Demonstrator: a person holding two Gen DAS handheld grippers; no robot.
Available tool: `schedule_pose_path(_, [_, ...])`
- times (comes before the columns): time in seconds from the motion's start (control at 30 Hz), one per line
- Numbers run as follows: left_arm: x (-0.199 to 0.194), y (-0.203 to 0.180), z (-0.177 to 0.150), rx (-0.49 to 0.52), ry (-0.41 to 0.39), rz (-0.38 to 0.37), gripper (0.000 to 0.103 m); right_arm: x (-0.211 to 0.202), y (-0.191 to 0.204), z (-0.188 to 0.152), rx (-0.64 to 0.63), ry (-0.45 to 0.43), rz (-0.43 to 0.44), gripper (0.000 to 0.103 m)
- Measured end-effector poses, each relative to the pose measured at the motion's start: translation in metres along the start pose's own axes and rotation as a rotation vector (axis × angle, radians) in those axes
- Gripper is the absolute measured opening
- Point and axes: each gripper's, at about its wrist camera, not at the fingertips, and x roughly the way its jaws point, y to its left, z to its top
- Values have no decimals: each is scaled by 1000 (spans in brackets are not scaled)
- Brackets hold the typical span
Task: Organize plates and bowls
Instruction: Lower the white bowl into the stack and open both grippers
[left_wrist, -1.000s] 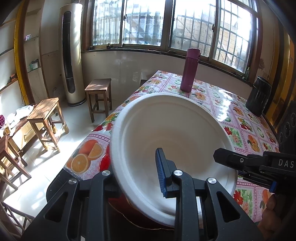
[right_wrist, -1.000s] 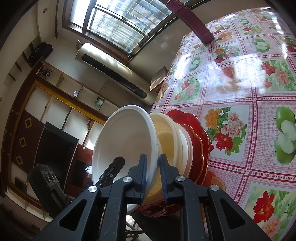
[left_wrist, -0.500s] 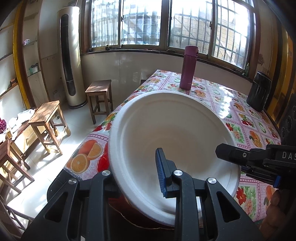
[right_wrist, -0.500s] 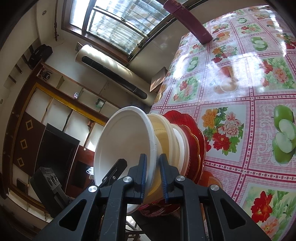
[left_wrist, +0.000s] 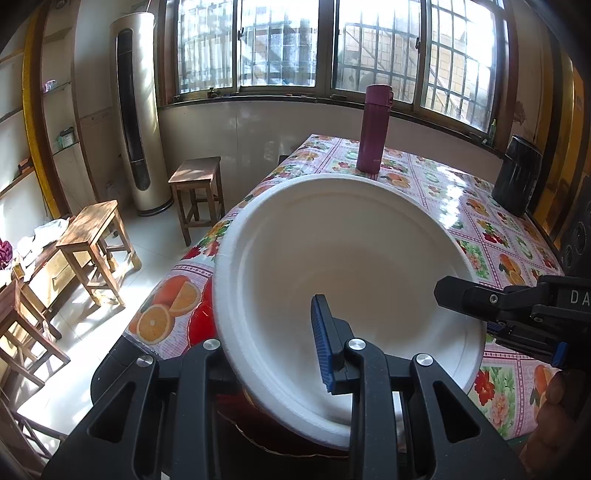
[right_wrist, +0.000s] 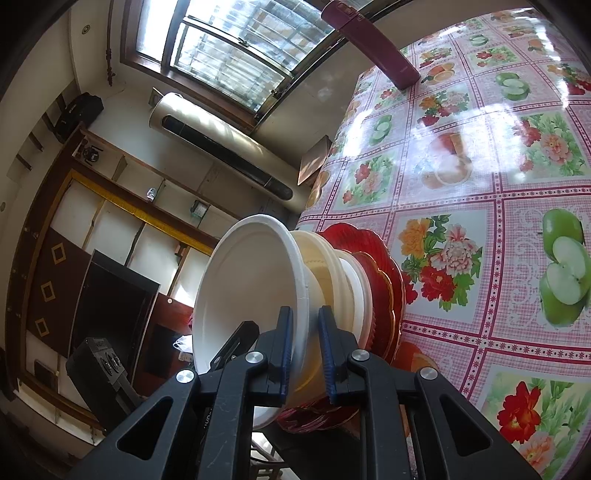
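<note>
Your left gripper (left_wrist: 273, 354) and right gripper (right_wrist: 306, 354) both clamp the rim of the round white paper bowl (left_wrist: 343, 280), jaws nearly closed. It sits lower centre of frame, above a stack of cream and red scalloped plates (right_wrist: 373, 280) on the floral plastic tablecloth (right_wrist: 480, 177).

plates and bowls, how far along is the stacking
Done: cream bowls sit nested on the red plates. In hand: both the left gripper and right gripper clamp the white bowl's rim. Left: lower it onto the stack and release.
</note>
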Motion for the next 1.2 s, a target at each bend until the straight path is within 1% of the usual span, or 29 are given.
schedule_pose_path(0.1, [1,-1,0,3,1,-1,29,0,0,0,2,1,2,17])
schedule_pose_path(0.37, [1,-1,-1,6,-1,1,30,0,0,0,5,5,3,17])
schedule_pose_path(0.43, [0,-1,0,2,-1,-5,33,0,-1,0,6,6,4,17])
schedule_pose_path(0.6, [0,-3,0,6,0,-3,36,0,-1,1,6,6,3,17])
schedule_pose_path(0.77, [0,-7,0,14,2,-16,46,2,-3,1,12,12,7,17])
schedule_pose_path(0.83, [0,-8,0,17,3,-24,53,3,-4,1,15,15,9,17])
schedule_pose_path(1.07, [2,-12,1,21,9,-39,64,6,-6,3,20,24,12,17])
schedule_pose_path(1.2, [3,-14,1,24,11,-51,73,7,-7,4,20,26,12,16])
